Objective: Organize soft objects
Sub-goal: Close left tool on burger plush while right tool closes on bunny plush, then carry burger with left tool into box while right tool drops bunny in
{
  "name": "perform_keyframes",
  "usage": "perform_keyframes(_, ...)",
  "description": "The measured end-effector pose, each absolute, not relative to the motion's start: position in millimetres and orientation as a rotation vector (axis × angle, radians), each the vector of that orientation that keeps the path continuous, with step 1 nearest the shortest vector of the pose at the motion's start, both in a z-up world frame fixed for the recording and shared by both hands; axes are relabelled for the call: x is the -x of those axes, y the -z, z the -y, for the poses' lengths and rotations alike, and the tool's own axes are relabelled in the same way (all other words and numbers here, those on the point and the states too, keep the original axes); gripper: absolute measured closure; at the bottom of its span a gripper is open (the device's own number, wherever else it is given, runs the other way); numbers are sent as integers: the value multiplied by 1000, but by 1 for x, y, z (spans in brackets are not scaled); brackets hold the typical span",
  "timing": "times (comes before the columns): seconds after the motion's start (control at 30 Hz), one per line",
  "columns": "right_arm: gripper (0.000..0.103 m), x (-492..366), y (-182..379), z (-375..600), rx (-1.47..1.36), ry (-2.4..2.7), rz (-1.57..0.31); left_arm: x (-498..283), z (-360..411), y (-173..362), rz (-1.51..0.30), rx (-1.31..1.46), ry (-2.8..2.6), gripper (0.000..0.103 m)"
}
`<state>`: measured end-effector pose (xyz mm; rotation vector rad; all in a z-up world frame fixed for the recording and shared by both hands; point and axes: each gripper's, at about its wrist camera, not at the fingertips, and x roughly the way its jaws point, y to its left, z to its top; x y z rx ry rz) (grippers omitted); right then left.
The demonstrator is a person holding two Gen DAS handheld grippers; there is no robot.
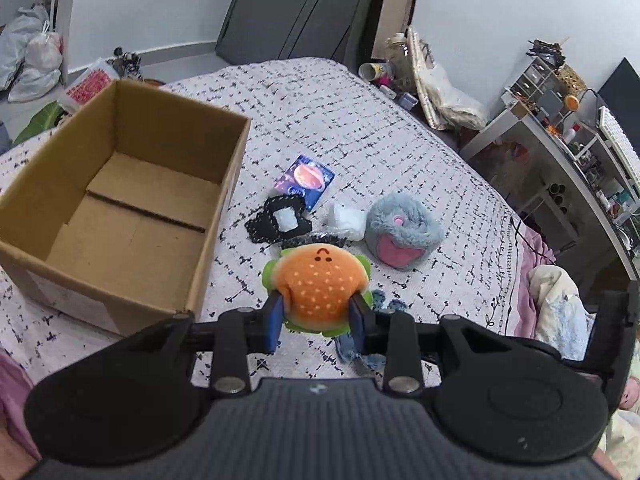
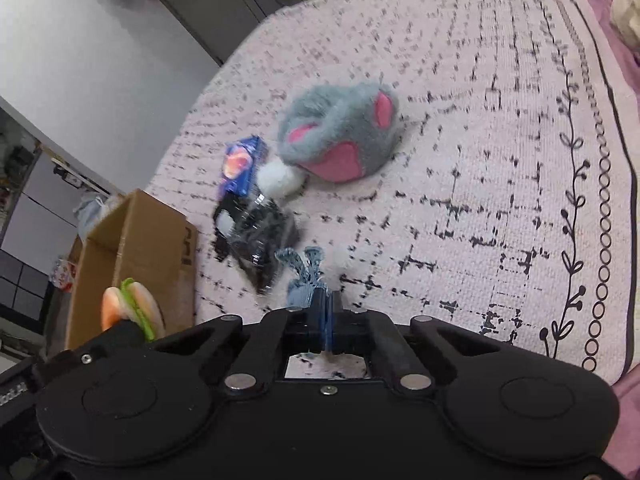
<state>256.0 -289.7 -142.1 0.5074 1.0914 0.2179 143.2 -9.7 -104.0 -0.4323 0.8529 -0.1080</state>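
Observation:
My left gripper (image 1: 318,312) is shut on an orange and green burger plush (image 1: 318,280), held above the bedspread just right of an open cardboard box (image 1: 120,208). The burger plush also shows in the right wrist view (image 2: 134,308), beside the box (image 2: 136,256). My right gripper (image 2: 326,304) is shut on a blue denim scrap (image 2: 302,276), also seen in the left wrist view (image 1: 360,344). A grey and pink fuzzy slipper (image 1: 402,232) (image 2: 340,132), a white soft ball (image 1: 347,221) (image 2: 278,178), a black felt piece (image 1: 278,220) (image 2: 256,236) and a blue packet (image 1: 305,181) (image 2: 240,164) lie on the bed.
A patterned pink-white bedspread (image 1: 360,128) (image 2: 480,160) covers the bed. A cluttered grey shelf unit (image 1: 560,140) stands at the right. A dark wardrobe (image 1: 304,12) stands beyond the bed. White bags (image 1: 32,52) lie on the floor far left.

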Motion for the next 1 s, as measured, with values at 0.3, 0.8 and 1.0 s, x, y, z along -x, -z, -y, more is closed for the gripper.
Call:
perform_keyframes(0.3,103,-242,121,294,-545,-247,-1023,-130,6,86,-814,403,124,70)
perform_keyframes(0.8,103,-237,106,289,-585,-293,-966,-129,-22,52,-756,366,114,70)
perform_keyframes(1.0,103,-236,87,278,-571,-356,-906,-131,-51,48,-754,355,59,70)
